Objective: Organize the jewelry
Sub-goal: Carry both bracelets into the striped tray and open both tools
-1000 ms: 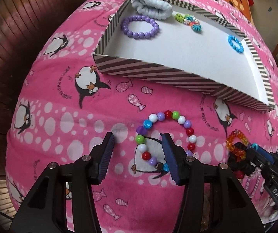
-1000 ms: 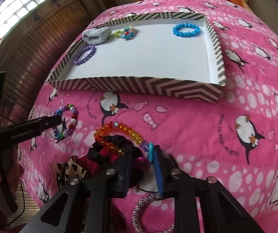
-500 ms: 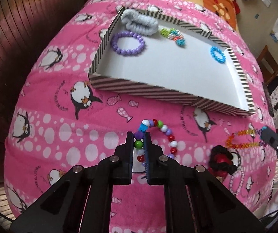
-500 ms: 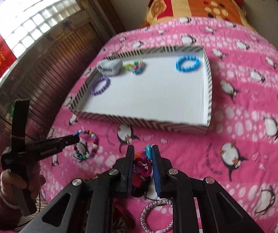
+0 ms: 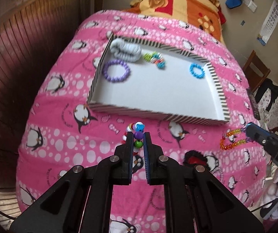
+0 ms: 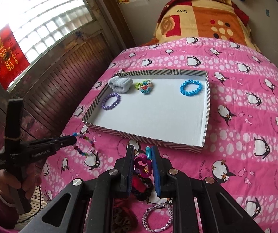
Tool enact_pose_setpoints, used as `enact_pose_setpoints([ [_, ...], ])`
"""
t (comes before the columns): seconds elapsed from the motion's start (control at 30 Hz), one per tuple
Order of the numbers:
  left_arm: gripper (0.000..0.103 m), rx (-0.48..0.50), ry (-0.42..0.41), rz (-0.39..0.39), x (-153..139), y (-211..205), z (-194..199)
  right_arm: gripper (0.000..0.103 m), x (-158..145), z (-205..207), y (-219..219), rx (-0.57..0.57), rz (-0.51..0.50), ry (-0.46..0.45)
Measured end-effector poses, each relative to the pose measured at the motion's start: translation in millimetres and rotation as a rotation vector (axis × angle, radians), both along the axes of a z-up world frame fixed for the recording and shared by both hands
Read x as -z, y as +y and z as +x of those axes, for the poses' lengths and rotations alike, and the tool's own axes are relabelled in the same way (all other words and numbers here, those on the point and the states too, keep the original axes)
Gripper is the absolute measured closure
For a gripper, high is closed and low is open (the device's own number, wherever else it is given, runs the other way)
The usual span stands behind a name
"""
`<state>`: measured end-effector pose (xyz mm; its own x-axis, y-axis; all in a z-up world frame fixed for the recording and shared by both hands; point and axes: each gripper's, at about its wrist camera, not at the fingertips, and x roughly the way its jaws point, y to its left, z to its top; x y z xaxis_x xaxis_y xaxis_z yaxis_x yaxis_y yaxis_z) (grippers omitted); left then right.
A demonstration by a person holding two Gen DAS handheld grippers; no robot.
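My left gripper (image 5: 138, 138) is shut on a multicoloured bead bracelet (image 5: 138, 135) and holds it above the pink bedspread, short of the tray's near wall. It also shows in the right wrist view (image 6: 84, 145), hanging from the left gripper (image 6: 75, 138). My right gripper (image 6: 142, 155) is shut on an orange and yellow bead bracelet with a magenta charm (image 6: 143, 164). That bracelet dangles in the left wrist view (image 5: 232, 139) from the right gripper (image 5: 248, 131). The striped tray (image 6: 205, 136) holds a purple bracelet (image 6: 110, 101), a blue bracelet (image 6: 191, 87), a mixed bead cluster (image 6: 144, 86) and a grey scrunchie (image 6: 120, 84).
A black and red scrunchie (image 6: 142, 184), a brown scrunchie (image 6: 122, 219) and a pink woven bracelet (image 6: 157, 218) lie on the bedspread under my right gripper. An orange patterned blanket (image 6: 201, 19) lies beyond the tray. A wooden wall (image 5: 22, 48) runs along the left.
My left gripper closed on the multicoloured bracelet and lifted it off the bedspread. My right gripper lifted the orange bracelet. Both have risen higher above the bed.
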<state>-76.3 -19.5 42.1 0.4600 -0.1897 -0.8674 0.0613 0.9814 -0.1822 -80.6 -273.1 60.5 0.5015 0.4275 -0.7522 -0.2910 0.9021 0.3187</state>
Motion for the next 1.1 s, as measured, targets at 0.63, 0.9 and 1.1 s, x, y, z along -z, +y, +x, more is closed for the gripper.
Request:
enact_pose_setpoints([
  [0.63,0.094,0.078,-0.095,0.061,-33,-19,39,0.087,-17,40,18,-0.025,-0.036,-0.034],
  [0.9,0.095,0.11,-0.089,0.078,-27,-25,60,0.087,-12,59,24,-0.014,-0.05,-0.021],
  [1.1,0.095,0.124,-0.073,0.083,-19,-26,79,0.087,-8,77,30,-0.009,-0.055,-0.007],
])
